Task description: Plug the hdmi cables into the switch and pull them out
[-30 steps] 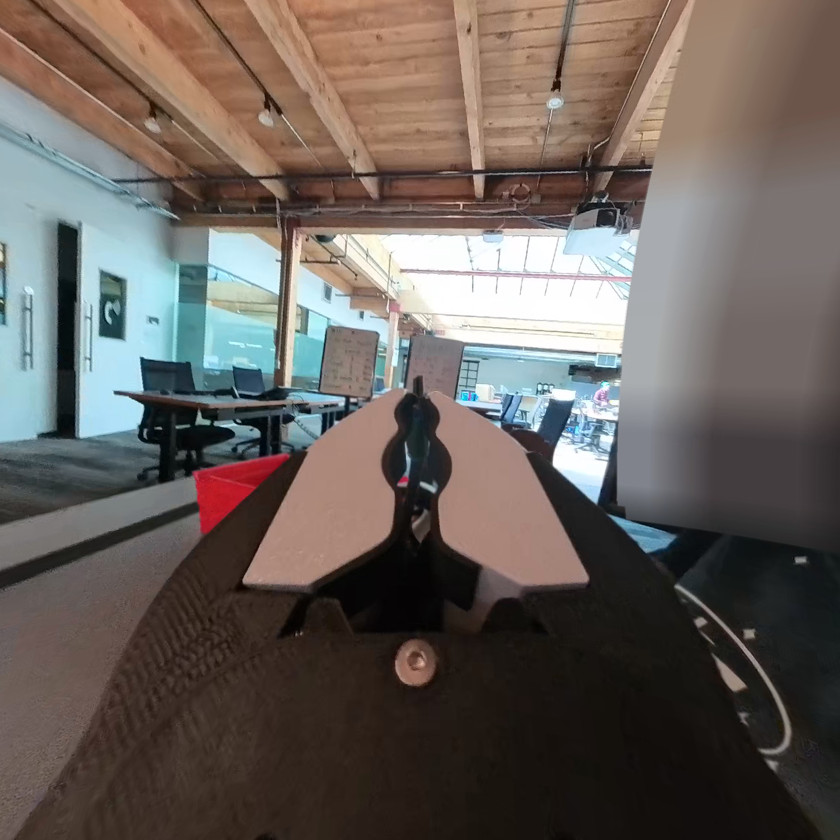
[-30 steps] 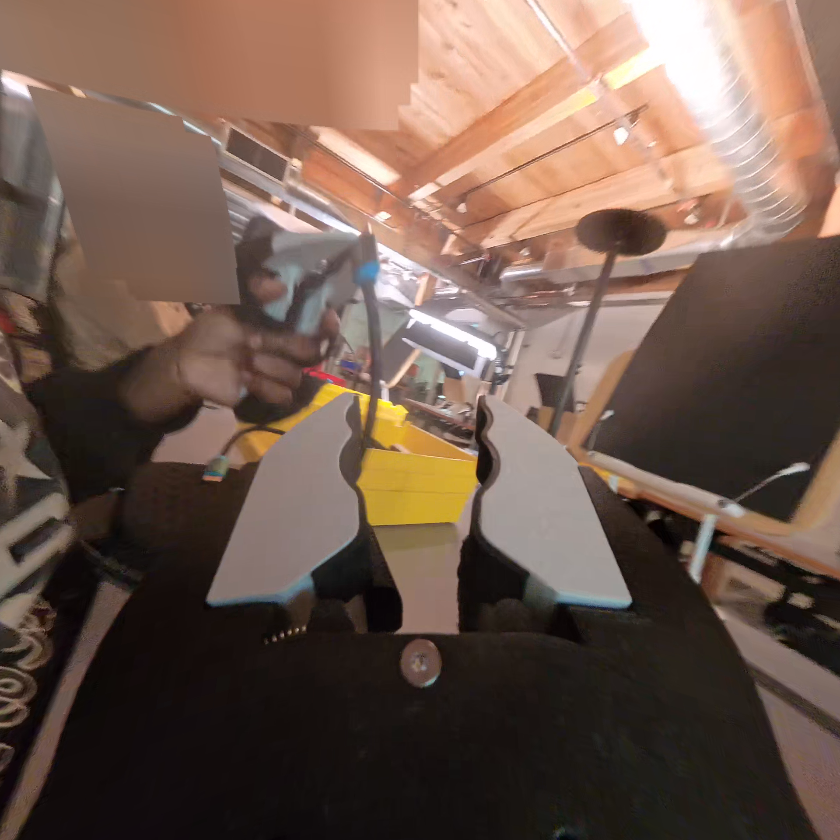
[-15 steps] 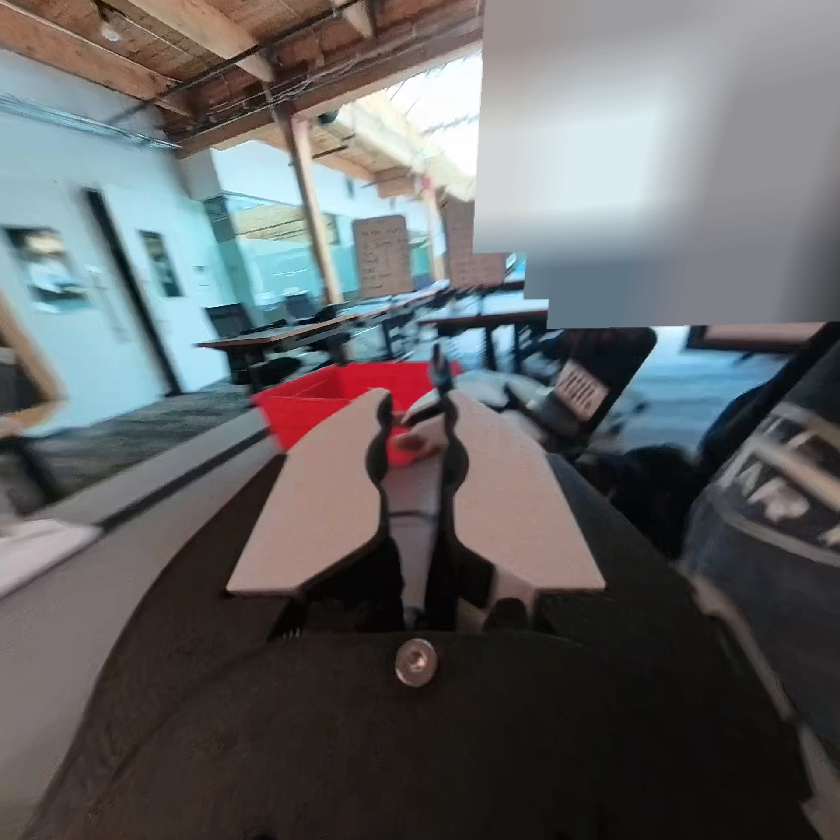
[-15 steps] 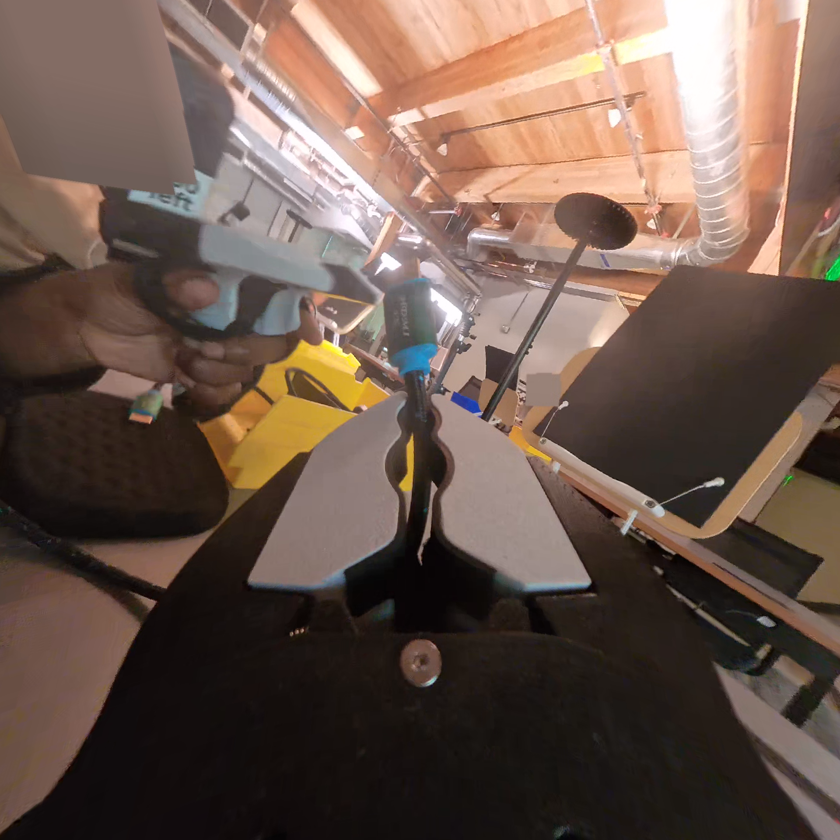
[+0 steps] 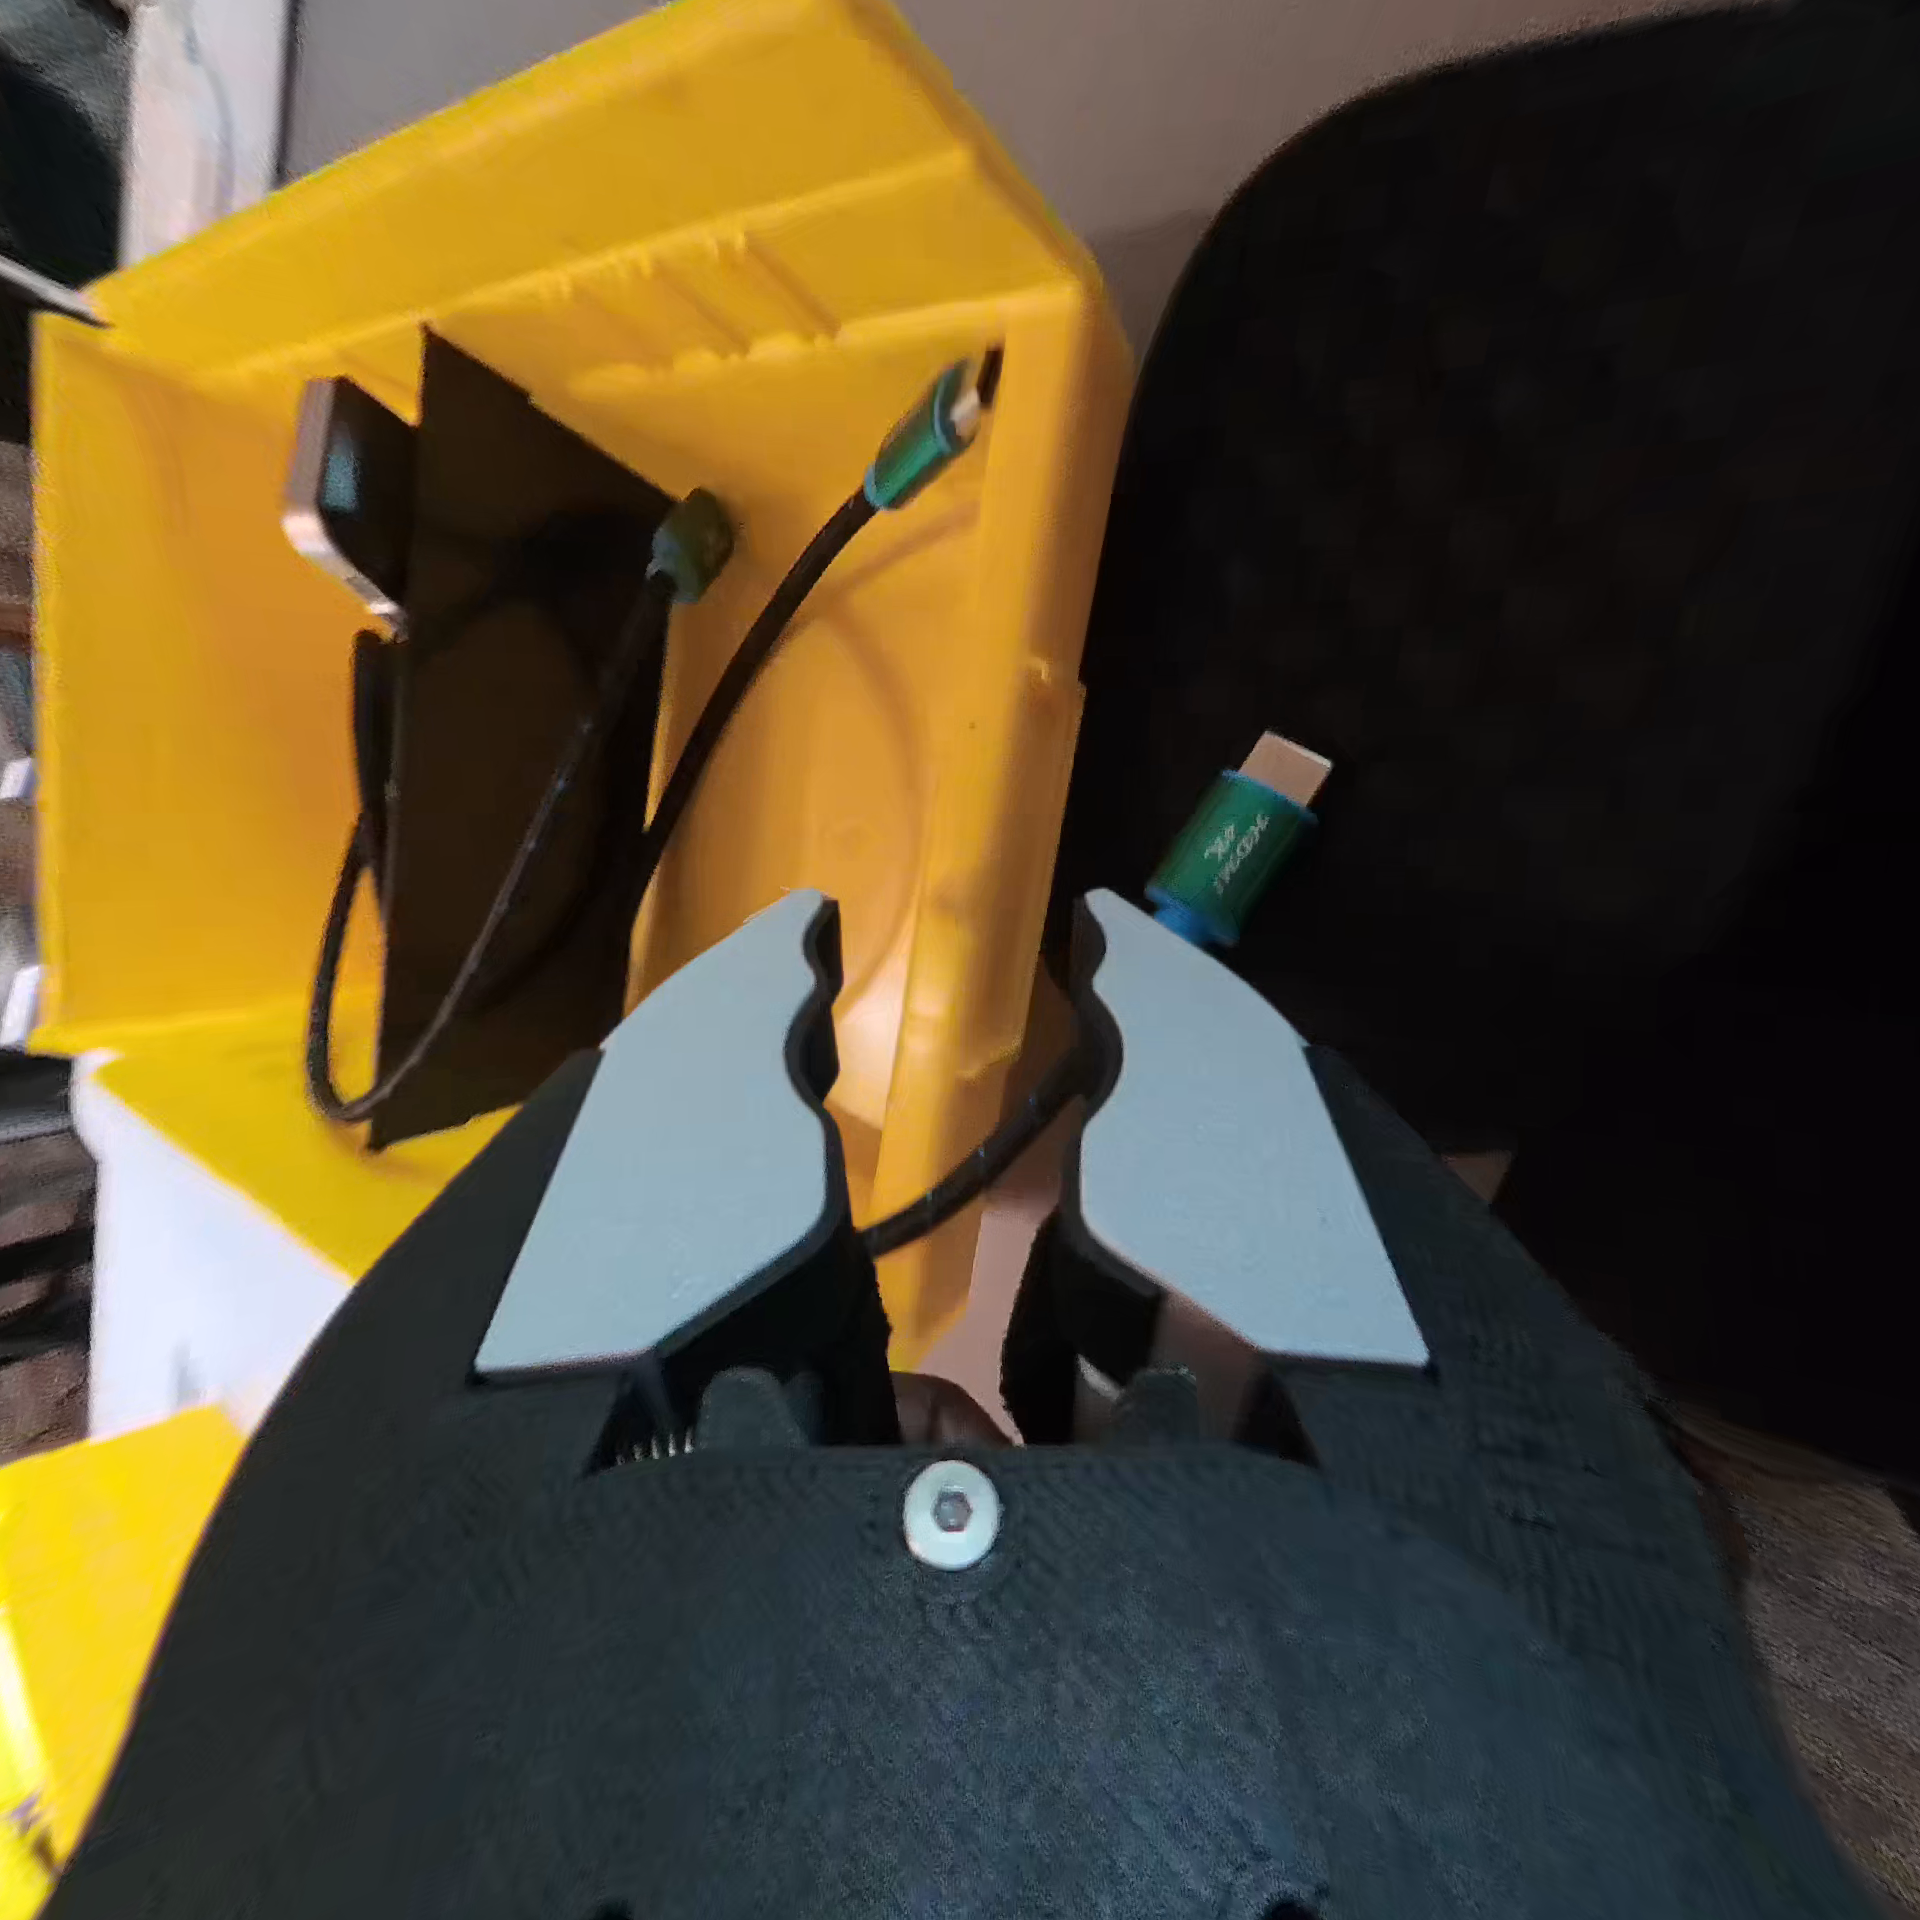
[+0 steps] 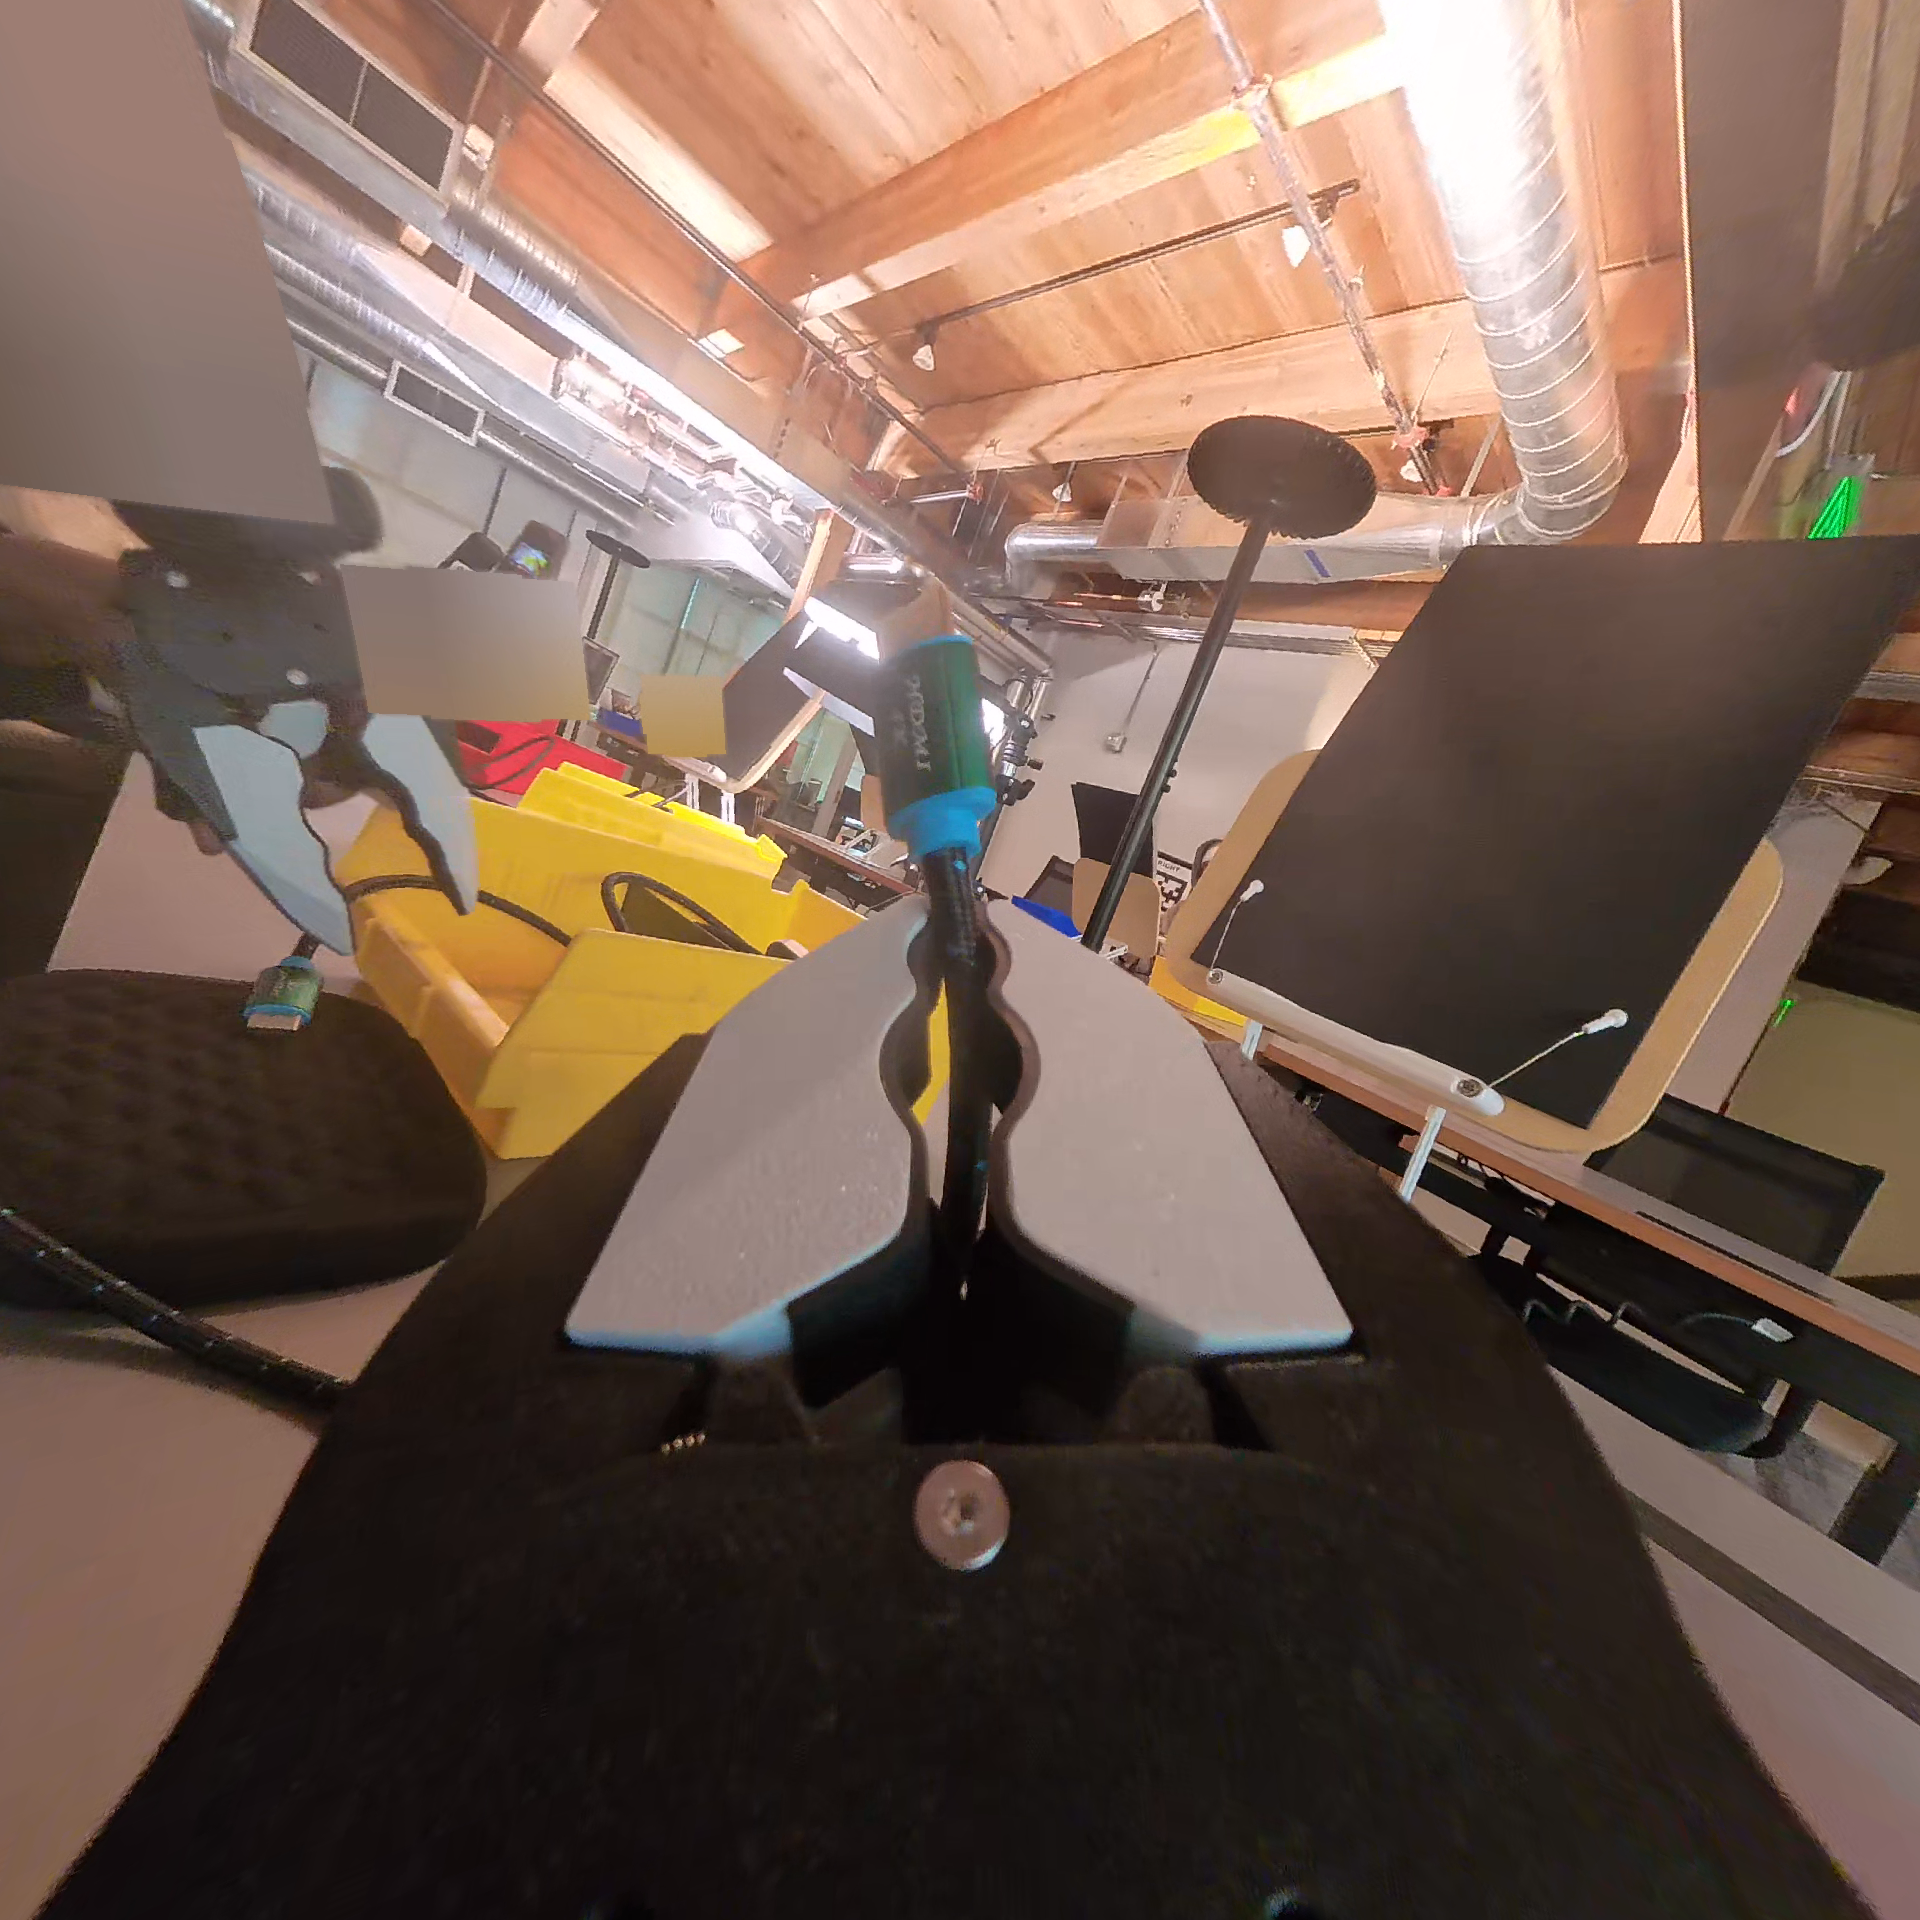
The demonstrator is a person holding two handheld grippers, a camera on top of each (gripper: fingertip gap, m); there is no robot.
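Now: right tongs (image 6: 961,925) clamp 1 HDMI cable (image 6: 956,997).
Left tongs (image 5: 956,925), parted and empty, must fetch the switch (image 5: 499,665) from the yellow bin (image 5: 156,644).

switch (image 5: 499,717) ports hidden; cable (image 6: 961,1081) lower run hidden behind right tongs (image 6: 958,925).

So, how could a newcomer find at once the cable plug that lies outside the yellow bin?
Start at the yellow bin, then look just past its right wall to the black cushion. The loose plug lies on the cushion's edge beside the bin, in front of the open left gripper. Unlike the other green plug, which lies inside the bin, it is outside, its metal tip pointing away.
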